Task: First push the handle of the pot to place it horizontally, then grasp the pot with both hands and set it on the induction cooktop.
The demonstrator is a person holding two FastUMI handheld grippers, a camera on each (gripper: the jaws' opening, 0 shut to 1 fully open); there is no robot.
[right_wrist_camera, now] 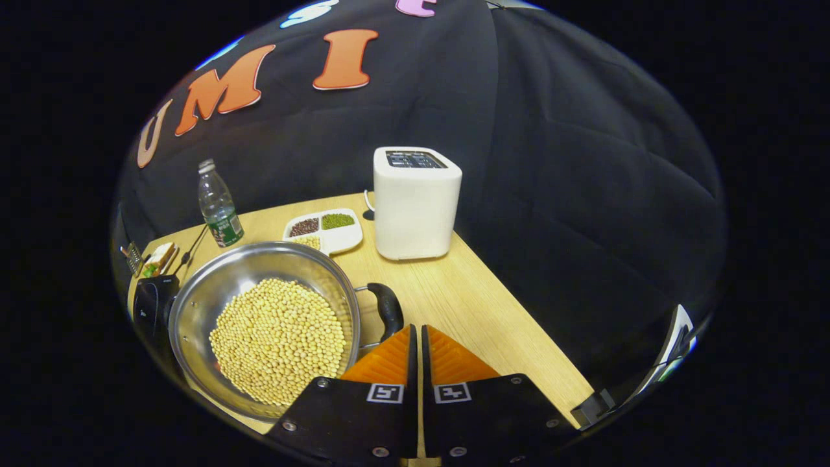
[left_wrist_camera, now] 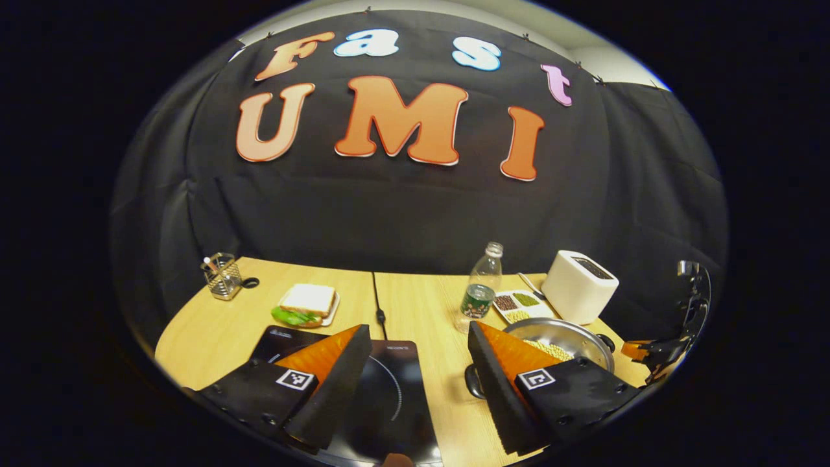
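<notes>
On the wooden bench [left_wrist_camera: 421, 305], the left claw [left_wrist_camera: 418, 363] hangs wide open over the induction cooktop [left_wrist_camera: 389, 402], while the soybean-filled steel pot [right_wrist_camera: 259, 324] sits just right of it. The right claw [right_wrist_camera: 415, 347] — fingers pressed together, gripping nothing — rests at the pot's black side handle [right_wrist_camera: 388, 308]. Judged the opening step: nudging that handle level, before both claws grasp.

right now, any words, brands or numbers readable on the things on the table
Induction cooktop: faint print at its back edge, too blurred to read.
Bottle: green label, too small to read.
Toaster: top panel marks, too small to read.
Nothing quotable.
</notes>
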